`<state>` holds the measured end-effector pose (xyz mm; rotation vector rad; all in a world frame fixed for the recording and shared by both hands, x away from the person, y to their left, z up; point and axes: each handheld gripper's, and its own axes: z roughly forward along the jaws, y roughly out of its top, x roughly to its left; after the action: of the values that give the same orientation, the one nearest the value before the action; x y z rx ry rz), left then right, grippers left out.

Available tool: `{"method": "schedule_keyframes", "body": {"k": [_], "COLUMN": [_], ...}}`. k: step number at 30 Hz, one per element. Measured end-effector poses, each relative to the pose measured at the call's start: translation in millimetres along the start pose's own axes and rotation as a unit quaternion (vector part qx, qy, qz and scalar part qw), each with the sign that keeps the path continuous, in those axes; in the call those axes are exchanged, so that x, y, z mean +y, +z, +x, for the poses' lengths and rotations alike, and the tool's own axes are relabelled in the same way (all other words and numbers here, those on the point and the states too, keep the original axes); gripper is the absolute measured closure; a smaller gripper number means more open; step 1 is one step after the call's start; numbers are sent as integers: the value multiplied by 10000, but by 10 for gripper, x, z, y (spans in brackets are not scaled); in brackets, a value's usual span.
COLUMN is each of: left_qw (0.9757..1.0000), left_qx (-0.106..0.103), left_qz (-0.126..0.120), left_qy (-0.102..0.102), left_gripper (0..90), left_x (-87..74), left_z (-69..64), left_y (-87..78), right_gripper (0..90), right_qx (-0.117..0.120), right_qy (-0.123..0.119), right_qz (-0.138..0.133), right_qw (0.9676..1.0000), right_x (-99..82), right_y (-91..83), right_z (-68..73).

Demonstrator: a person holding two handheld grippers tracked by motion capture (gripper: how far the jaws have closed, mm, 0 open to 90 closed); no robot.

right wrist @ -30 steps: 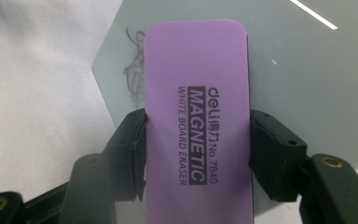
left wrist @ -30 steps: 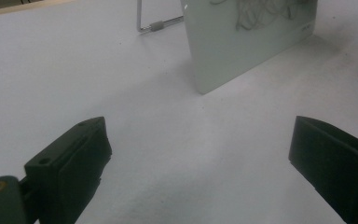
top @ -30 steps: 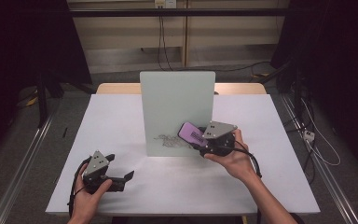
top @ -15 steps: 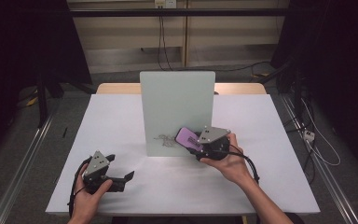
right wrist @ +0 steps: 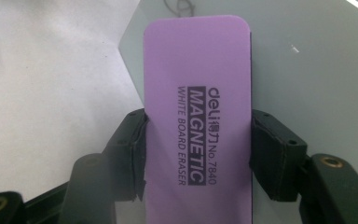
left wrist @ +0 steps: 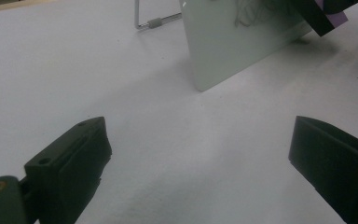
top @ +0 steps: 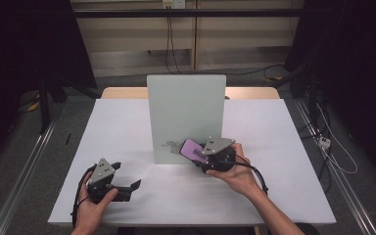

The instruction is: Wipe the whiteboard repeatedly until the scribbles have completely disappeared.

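R gripper (top: 200, 155) clamps purple eraser (right wrist: 198, 116); L gripper (top: 129, 181) jaws apart, idle. Press eraser flat on whiteboard (top: 186, 112), wipe across scribble (top: 169, 145) at its near-left.

The right gripper (top: 201, 155) has carried the purple eraser (top: 192, 149) lower down the whiteboard (top: 186, 107).
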<state>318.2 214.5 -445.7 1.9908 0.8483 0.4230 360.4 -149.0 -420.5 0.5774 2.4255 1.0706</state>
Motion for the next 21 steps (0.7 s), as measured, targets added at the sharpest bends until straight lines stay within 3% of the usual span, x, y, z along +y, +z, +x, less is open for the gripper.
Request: {"method": "schedule_keyframes", "body": {"k": [8,12,19,21], "left_qw": [10000,10000,10000,10000], "left_qx": [0,-8,-27,-28], "left_qz": [-6,-9,15,34], "left_qy": [13,2,-26,-3], "left_gripper": [49,49,49,49], "left_x": [0,-2,-6,-3], "left_z": [9,11,14,13], "left_y": [-7,-10,-1,-3], "right_gripper": [416,416,416,416], "right_qx": [81,-76,-533,-568], "right_qy": [-25,-33,225,268], "right_qz": [42,-25,-410,-429], "right_qw": [10000,10000,9975,9971], "right_x": [-4,28,67,48], "right_y": [18,-71,-377,-418], "right_z": [5,-54,-278,-306]}}
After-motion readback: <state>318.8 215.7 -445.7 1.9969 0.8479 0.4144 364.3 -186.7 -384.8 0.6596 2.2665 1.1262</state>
